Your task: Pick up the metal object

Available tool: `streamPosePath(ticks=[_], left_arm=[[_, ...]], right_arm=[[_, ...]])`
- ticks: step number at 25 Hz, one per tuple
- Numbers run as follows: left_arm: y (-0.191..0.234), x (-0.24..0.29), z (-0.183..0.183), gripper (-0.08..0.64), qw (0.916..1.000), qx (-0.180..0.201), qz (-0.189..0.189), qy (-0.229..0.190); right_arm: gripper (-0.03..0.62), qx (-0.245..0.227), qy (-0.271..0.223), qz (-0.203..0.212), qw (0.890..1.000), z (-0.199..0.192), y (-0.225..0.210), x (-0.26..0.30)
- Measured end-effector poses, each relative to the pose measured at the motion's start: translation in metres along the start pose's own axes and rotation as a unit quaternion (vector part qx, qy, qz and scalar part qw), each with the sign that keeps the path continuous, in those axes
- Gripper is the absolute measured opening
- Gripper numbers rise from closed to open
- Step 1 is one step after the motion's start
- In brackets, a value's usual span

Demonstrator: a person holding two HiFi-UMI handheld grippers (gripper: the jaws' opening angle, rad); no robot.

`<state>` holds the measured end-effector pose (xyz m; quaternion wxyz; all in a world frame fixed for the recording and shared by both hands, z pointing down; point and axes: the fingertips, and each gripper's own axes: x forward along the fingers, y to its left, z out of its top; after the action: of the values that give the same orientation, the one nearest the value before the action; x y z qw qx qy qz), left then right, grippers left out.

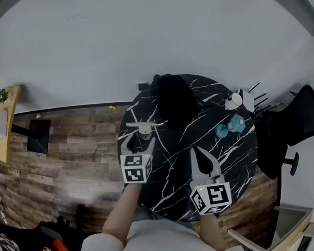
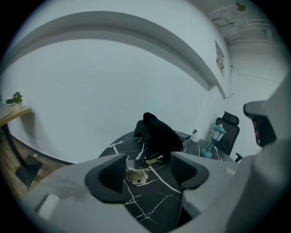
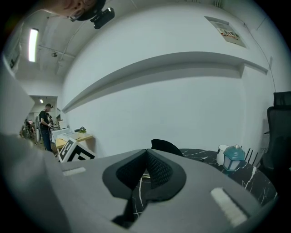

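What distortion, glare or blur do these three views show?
Head view: fisheye curves the foot of the wall, and the corners are dark. Left gripper view: the metal object is fairly sharp between the jaws of the open left claw, whose near body is soft. Right gripper view: a ceiling light glares at the upper left, and the shut right claw looks dark.

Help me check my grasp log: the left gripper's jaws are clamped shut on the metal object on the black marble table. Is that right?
Not quite. The left gripper is not clamped on anything: its jaws stand apart. The metal object lies on the black marble table, seen in the gap between them. The left gripper view shows this.
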<state>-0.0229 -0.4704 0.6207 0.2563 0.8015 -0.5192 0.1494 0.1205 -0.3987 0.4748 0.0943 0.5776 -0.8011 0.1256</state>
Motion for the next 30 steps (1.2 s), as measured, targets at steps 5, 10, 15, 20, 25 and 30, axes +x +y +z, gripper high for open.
streamPosePath(ticks=[5, 10, 15, 20, 25, 30], left_arm=[[0.006, 0.033, -0.023, 0.345, 0.9988, -0.005, 0.029, 0.038], [0.015, 0.058, -0.04, 0.374, 0.9957, -0.007, 0.06, 0.07], [0.022, 0.077, -0.054, 0.385, 0.9914, -0.024, 0.08, 0.101], [0.028, 0.093, -0.06, 0.385, 0.9877, -0.024, 0.102, 0.116], [0.034, 0.1, -0.064, 0.385, 0.9839, -0.048, 0.128, 0.115], [0.045, 0.096, -0.064, 0.299, 0.9811, -0.044, 0.159, 0.102]], right_arm=[[-0.005, 0.009, 0.012, -0.004, 1.0, -0.011, -0.011, 0.0], [-0.005, 0.017, 0.024, -0.006, 1.0, -0.02, -0.021, 0.001], [-0.005, 0.025, 0.033, -0.007, 0.999, -0.029, -0.031, 0.003], [-0.005, 0.029, 0.038, -0.008, 0.999, -0.034, -0.038, 0.006], [-0.005, 0.031, 0.04, -0.01, 0.999, -0.037, -0.045, 0.007], [-0.005, 0.031, 0.04, -0.009, 0.999, -0.036, -0.048, 0.007]])
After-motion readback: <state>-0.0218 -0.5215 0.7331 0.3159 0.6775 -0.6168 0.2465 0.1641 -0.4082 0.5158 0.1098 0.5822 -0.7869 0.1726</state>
